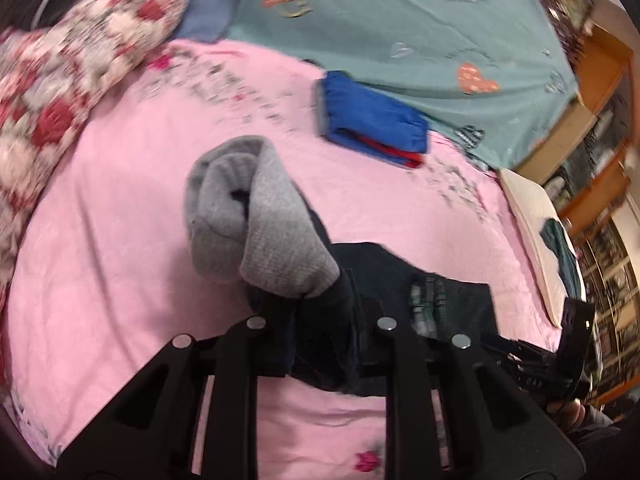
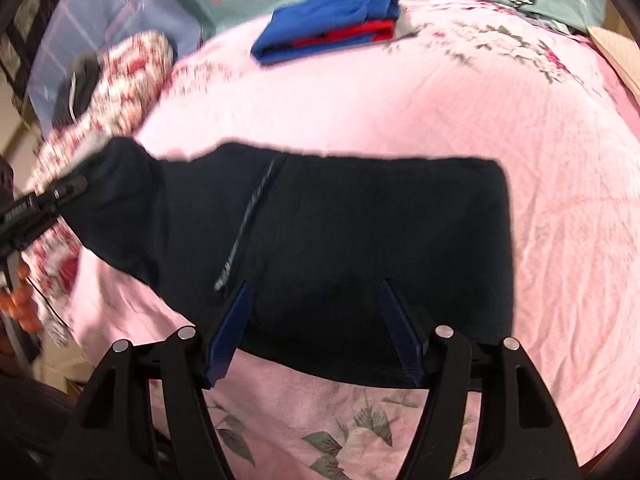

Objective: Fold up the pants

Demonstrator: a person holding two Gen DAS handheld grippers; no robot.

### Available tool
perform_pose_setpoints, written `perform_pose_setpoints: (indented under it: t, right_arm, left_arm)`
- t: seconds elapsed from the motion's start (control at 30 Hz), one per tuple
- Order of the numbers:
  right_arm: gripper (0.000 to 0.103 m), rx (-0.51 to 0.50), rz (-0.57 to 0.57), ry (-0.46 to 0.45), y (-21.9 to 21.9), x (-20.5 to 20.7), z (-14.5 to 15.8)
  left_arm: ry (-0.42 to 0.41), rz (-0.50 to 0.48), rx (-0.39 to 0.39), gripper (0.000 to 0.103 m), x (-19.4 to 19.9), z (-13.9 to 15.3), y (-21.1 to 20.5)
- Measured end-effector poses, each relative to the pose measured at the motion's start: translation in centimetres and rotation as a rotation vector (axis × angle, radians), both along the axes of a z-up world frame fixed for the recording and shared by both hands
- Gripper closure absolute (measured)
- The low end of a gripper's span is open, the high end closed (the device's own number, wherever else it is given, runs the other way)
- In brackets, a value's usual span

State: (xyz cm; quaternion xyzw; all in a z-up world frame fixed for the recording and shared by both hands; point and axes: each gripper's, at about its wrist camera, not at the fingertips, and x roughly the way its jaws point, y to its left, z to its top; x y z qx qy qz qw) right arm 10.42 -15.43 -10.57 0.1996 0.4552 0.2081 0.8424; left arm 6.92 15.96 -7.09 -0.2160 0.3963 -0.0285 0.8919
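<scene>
Dark navy pants point(image 2: 360, 224) with a grey ribbed cuff point(image 1: 256, 216) lie partly folded on a pink bedsheet point(image 2: 480, 112). My left gripper point(image 1: 320, 320) is shut on the pants' cuff end and holds it lifted above the bed; the cuff bunches in front of the jaws. It also shows in the right wrist view point(image 2: 60, 196) at the pants' left end. My right gripper point(image 2: 316, 292) is open, its blue fingers point(image 2: 232, 328) over the near edge of the flat folded part, gripping nothing.
A folded blue and red garment point(image 1: 372, 124) point(image 2: 332, 24) lies farther back on the pink sheet. A floral red-white quilt point(image 1: 68, 72) is at the left. A teal cover with hearts point(image 1: 400, 20) lies behind. Wooden shelves point(image 1: 600, 120) stand to the right.
</scene>
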Motion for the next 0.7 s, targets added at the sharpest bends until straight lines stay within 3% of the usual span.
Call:
perform_pose_setpoints:
  t: [0.2, 0.33, 0.47, 0.53, 0.57, 0.6, 0.67, 0.7]
  right_arm:
    - [0.035, 0.109, -0.127, -0.017, -5.5, -0.9, 0.8]
    - [0.035, 0.121, -0.188, -0.011, -9.0, -2.2, 0.0]
    - [0.035, 0.133, -0.226, 0.036, -11.7, -3.2, -2.1]
    - [0.035, 0.156, -0.243, 0.055, -12.8, -3.7, -2.8]
    - [0.035, 0.179, -0.255, 0.06, -13.6, -4.0, -3.1]
    - [0.035, 0.194, -0.26, 0.06, -14.2, -4.0, -3.2]
    - [0.035, 0.244, -0.268, 0.054, -15.0, -4.2, -3.1]
    - [0.035, 0.27, -0.265, 0.056, -15.2, -4.1, -3.0]
  left_arm:
    - [-0.085, -0.24, 0.063, 0.084, 2.0, 2.6, -10.9]
    - [-0.089, -0.428, 0.083, 0.084, 3.4, 2.1, -19.1]
    - [0.006, -0.597, 0.144, 0.083, 4.5, -2.3, -27.1]
    - [0.109, -0.634, 0.193, 0.08, 5.0, -4.7, -29.3]
    - [0.118, -0.638, 0.212, 0.078, 4.8, -4.9, -29.7]
    - [0.099, -0.635, 0.213, 0.072, 4.6, -4.4, -29.6]
    - [0.03, -0.634, 0.141, 0.04, 3.7, -2.3, -28.4]
    - [-0.019, -0.619, 0.113, 0.034, 3.0, -0.8, -27.4]
